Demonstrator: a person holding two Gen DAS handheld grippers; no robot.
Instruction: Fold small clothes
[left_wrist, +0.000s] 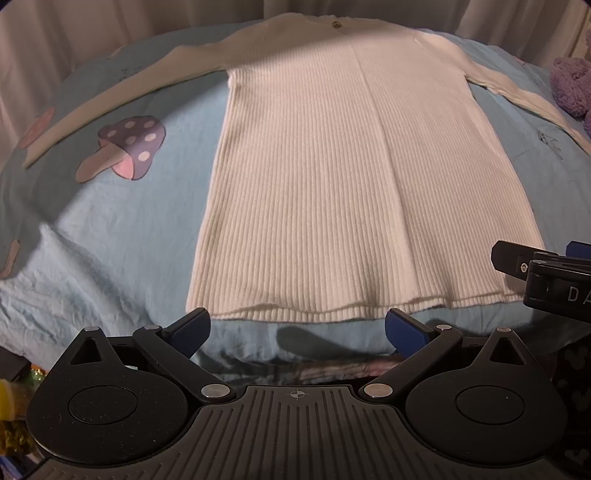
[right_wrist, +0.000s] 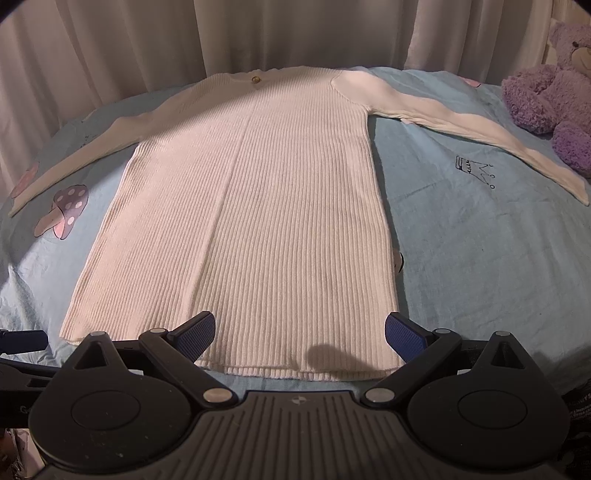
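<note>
A white ribbed long-sleeved sweater (left_wrist: 314, 177) (right_wrist: 251, 206) lies flat on a light blue bedsheet (left_wrist: 110, 229) (right_wrist: 480, 240), hem toward me, both sleeves spread out sideways. A small gold button (right_wrist: 255, 79) sits at the neckline. My left gripper (left_wrist: 297, 328) is open just short of the hem, nothing between its blue pads. My right gripper (right_wrist: 299, 332) is open over the hem's right half, empty too. In the left wrist view the right gripper's black body (left_wrist: 546, 273) shows at the right edge.
A purple plush bear (right_wrist: 550, 96) sits at the bed's far right, beside the right sleeve's end. The sheet carries a mushroom print (left_wrist: 125, 147) on the left and a crown drawing (right_wrist: 474, 170) on the right. Pale curtains (right_wrist: 258, 33) hang behind the bed.
</note>
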